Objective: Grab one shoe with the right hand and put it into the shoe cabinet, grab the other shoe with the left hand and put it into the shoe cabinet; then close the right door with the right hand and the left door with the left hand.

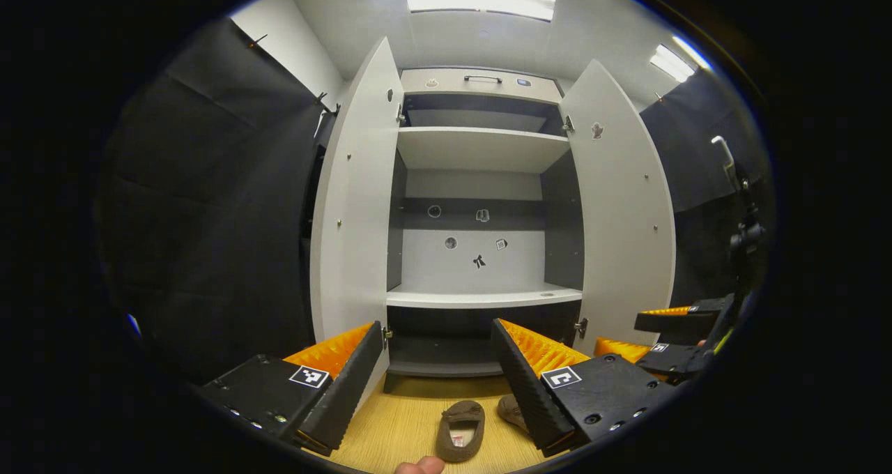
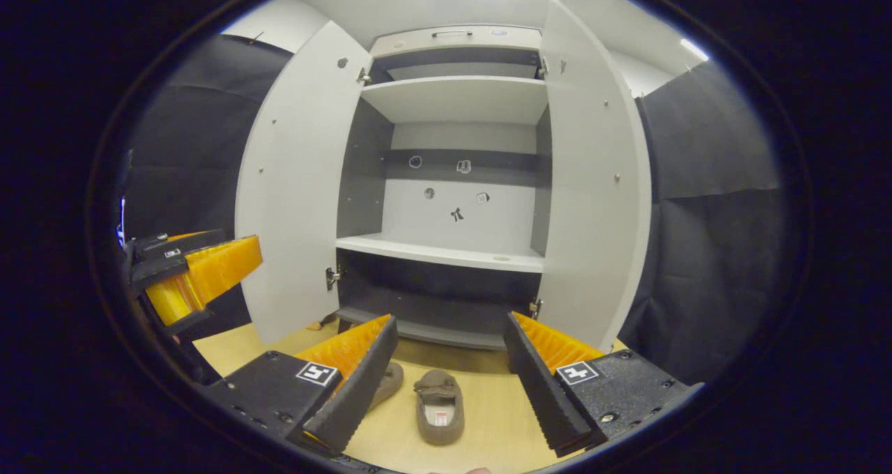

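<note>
both tongs up high and spread wide w/ nothing between the fingers: left tongs [image 1: 437, 373] and right tongs [image 2: 449, 373] both face the shoe cabinet [image 1: 481, 181] head-on, prob so each cam takes in cabinet and shoes at once before any reach.

shoes are down on the wood floor [image 2: 488, 418] just in front of the cabinet base, toes toward it. in the right gripper view one shoe [image 2: 439, 406] lies in full sight between the fingers, opening up, and the other shoe [image 2: 389, 383] sits just beside it, half hidden behind the left finger. side by side like that = one per hand, no crossing over. the clear one looks like the natural pick for the right tongs; that's a guess from the layout.

left door [image 1: 355, 202] and right door [image 1: 624, 202] both swung fully out, so shelves are reachable; lower shelf [image 1: 481, 296] is bare and so is the dark bottom bay under it, either could take the shoes.

the right tongs also show at the right edge of the left gripper view, held at about the same height, well clear of the right door.

task stage: nothing grabbed yet, both shoes and both doors still to do. next move needs a drop down to floor level w/ fingers straddling the shoe's sides.
</note>
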